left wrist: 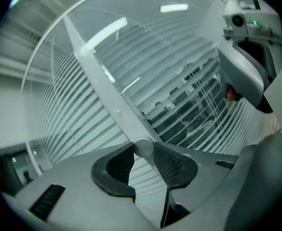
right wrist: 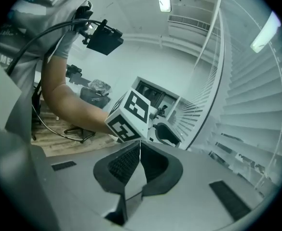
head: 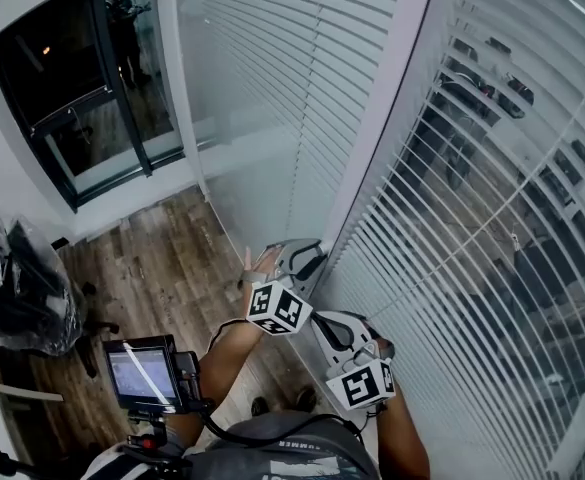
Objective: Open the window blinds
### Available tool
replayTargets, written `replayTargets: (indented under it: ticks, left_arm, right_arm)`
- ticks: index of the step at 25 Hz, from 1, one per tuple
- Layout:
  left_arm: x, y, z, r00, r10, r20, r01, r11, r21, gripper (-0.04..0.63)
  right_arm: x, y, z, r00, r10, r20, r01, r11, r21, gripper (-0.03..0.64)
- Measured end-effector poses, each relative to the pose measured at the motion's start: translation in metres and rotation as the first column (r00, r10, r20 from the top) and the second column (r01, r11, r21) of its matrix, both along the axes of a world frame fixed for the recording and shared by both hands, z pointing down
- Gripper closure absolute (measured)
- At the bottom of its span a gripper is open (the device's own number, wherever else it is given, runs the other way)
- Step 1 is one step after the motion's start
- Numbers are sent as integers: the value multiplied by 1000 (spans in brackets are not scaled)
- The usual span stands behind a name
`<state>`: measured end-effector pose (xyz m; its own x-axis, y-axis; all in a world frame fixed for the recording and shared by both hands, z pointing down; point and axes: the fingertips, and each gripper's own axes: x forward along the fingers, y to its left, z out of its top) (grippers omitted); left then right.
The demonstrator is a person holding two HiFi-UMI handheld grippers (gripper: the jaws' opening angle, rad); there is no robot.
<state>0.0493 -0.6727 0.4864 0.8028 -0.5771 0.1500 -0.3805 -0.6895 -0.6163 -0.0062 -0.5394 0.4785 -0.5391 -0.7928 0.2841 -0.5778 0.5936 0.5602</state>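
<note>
Two sets of white slatted blinds hang side by side. The left blinds (head: 272,68) are closed. The right blinds (head: 492,218) (left wrist: 198,105) have tilted slats with dark gaps. A pale mullion (head: 372,168) (left wrist: 107,95) stands between them. My left gripper (head: 317,258) (left wrist: 143,149) reaches the foot of that mullion, shut on a small pale round piece (left wrist: 143,148), the blinds' wand as far as I can tell. My right gripper (head: 327,320) (right wrist: 140,150) hangs just below and behind it, its pads together with nothing between them, facing the left gripper's marker cube (right wrist: 131,114).
A wooden floor (head: 172,268) lies below. A black bag in clear plastic (head: 22,288) sits at the left wall. A dark glass door (head: 82,98) fills the far left corner. A small monitor (head: 142,373) on a rig sticks out at my chest.
</note>
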Motion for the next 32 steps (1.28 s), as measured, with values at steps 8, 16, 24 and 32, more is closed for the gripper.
replayTargets:
  ticks: [8, 16, 24, 32]
  left_arm:
    - [-11, -9, -22, 720, -120, -684, -473, 636, -609, 469]
    - [-2, -3, -12, 875, 8, -484, -276, 830, -485, 469]
    - [9, 11, -11, 997, -7, 77, -6, 986, 169, 469]
    - [-4, -2, -15, 839, -16, -544, -327, 784, -528, 469]
  right_arm:
    - [4, 2, -11, 1000, -1, 13, 1, 1000, 12, 614]
    - [-3, 7, -27, 999, -15, 29, 13, 997, 76, 614]
    - [-6, 10, -50, 999, -18, 30, 14, 992, 122, 614]
    - [-1, 7, -45, 1000, 0, 29, -3, 994, 109, 614]
